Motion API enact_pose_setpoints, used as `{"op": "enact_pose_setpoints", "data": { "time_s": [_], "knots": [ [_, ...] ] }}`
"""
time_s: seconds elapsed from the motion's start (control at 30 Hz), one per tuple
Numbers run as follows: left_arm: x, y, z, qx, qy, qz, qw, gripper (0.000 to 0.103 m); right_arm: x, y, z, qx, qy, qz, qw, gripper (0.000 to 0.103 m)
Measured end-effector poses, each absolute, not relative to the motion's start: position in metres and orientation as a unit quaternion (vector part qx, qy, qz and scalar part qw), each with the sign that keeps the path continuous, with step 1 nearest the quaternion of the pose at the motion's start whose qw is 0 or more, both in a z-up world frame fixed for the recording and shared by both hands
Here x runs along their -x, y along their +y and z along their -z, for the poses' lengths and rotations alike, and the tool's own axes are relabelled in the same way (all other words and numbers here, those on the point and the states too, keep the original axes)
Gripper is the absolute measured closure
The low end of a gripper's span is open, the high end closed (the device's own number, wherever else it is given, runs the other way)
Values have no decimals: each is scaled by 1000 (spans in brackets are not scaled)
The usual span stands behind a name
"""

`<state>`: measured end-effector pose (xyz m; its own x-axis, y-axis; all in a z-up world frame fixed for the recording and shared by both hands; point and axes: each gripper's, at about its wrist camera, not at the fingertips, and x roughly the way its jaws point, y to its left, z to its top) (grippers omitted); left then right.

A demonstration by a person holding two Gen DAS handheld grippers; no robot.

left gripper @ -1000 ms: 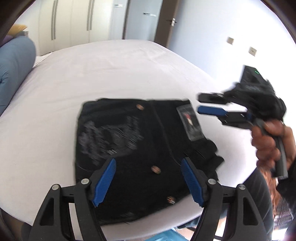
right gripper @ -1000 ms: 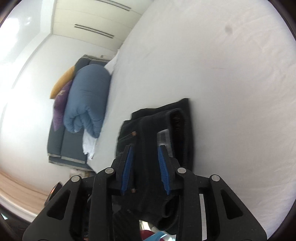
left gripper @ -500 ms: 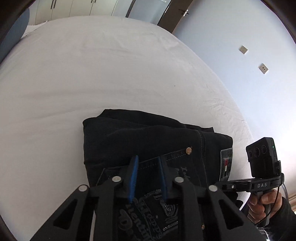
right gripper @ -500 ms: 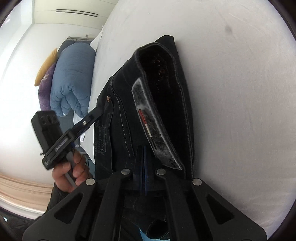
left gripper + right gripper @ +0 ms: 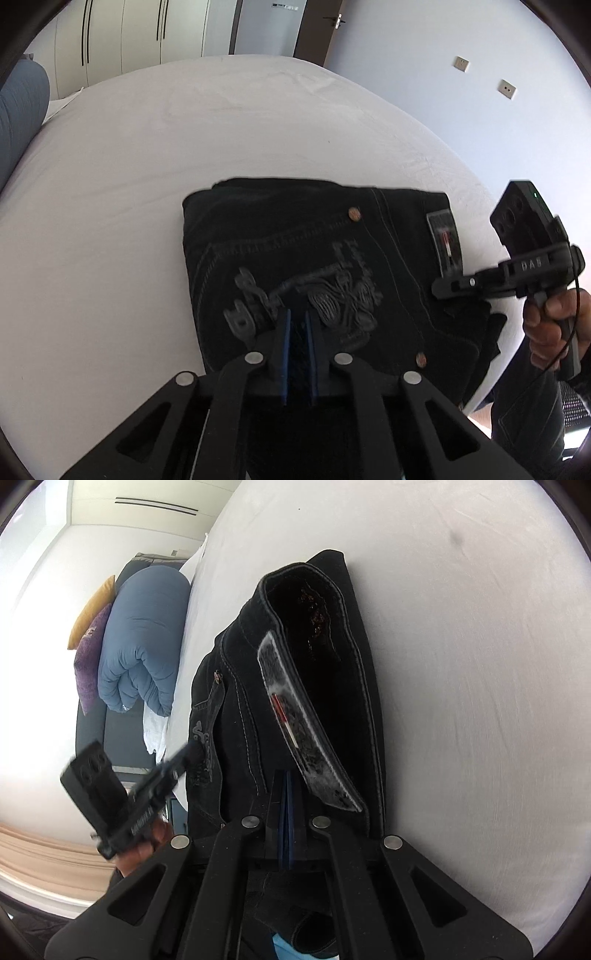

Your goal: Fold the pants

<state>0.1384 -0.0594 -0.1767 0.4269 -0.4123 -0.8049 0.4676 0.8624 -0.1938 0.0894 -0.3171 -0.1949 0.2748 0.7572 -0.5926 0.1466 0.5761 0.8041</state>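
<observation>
Black jeans (image 5: 317, 258) lie folded into a compact stack on the white bed (image 5: 184, 129), back pocket embroidery and waistband patch facing up. My left gripper (image 5: 298, 321) is shut on the near edge of the pants. My right gripper (image 5: 286, 779) is shut on the pants' waistband end (image 5: 306, 709), which stands lifted with its inside open toward the camera. In the left wrist view the right gripper (image 5: 454, 286) sits at the right end of the stack; in the right wrist view the left gripper (image 5: 184, 755) is at the left edge.
A rolled blue duvet (image 5: 142, 642) and purple and yellow pillows (image 5: 88, 650) lie at the head of the bed. White wardrobes (image 5: 129, 33) and a door (image 5: 317, 26) stand beyond the bed. A wall with sockets (image 5: 506, 88) is at the right.
Both grippers went from open above the pants to shut on the fabric. The right gripper's end of the pants has risen off the bed.
</observation>
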Motion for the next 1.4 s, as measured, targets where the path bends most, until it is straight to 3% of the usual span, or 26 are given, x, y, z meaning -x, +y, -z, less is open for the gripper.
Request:
{"op": "enact_pose_setpoints", "data": {
  "time_s": [0.37,0.43,0.57,0.63,0.7,0.83,0.87,1.07,1.17,1.2,1.3,1.4],
  "knots": [
    [-104,-33,195,60,471,277,835,92,-56,-328,194,-439,527,-219,694,103],
    [-106,-21,190,94,486,281,822,90,-54,-327,178,-435,524,-218,699,95],
    [-123,-6,158,170,461,319,810,38,-70,-310,137,-432,492,-286,700,95],
    [-147,-12,161,204,475,351,780,24,-100,-291,129,-417,502,-302,695,95],
    [-169,-16,186,238,509,354,748,26,-136,-268,132,-409,516,-321,680,95],
    [-183,-9,213,277,526,343,727,47,-194,-244,166,-417,560,-274,662,95],
    [-181,-7,212,272,528,345,727,53,-201,-247,177,-424,570,-246,659,101],
    [-182,2,225,275,541,341,718,82,-188,-304,188,-462,522,-205,687,103],
    [-181,1,226,268,539,341,722,85,-162,-350,178,-458,508,-139,716,103],
    [-180,2,225,269,538,339,723,85,-151,-359,171,-456,502,-123,724,98],
    [-178,-4,223,256,535,333,733,85,-122,-349,144,-496,461,-210,705,95],
    [-177,-8,219,236,535,325,743,85,-102,-297,134,-430,498,-296,692,95]
  ]
}}
